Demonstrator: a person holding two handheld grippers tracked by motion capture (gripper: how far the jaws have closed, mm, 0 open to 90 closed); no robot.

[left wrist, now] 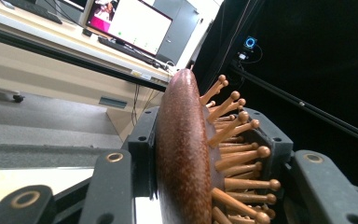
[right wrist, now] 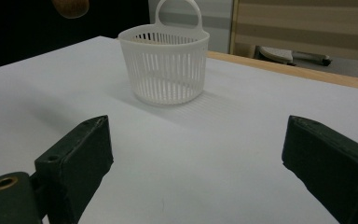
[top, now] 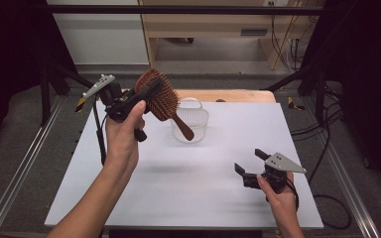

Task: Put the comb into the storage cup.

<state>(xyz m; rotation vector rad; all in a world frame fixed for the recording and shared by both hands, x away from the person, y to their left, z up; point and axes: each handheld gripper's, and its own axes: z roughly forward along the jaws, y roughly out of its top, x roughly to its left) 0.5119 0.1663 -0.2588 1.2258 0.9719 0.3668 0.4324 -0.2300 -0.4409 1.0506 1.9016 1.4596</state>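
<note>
A brown wooden hairbrush (top: 161,97) with peg bristles hangs in the air at the back left of the white table (top: 129,198), its handle slanting down to the right. My left gripper (top: 149,93) is shut on the brush head; in the left gripper view the head (left wrist: 186,154) sits clamped between both jaws, bristles to the right. The handle tip reaches in front of a white slotted basket (top: 196,123) with a loop handle, also the basket (right wrist: 168,65) in the right gripper view. My right gripper (top: 250,162) rests low at the front right, open, with nothing between its jaws.
A wooden strip (top: 238,95) runs along the table's far edge. Metal rails (top: 17,173) flank the table, and cables (top: 327,148) lie on the floor at the right. A desk with a monitor (left wrist: 130,23) stands beyond the table.
</note>
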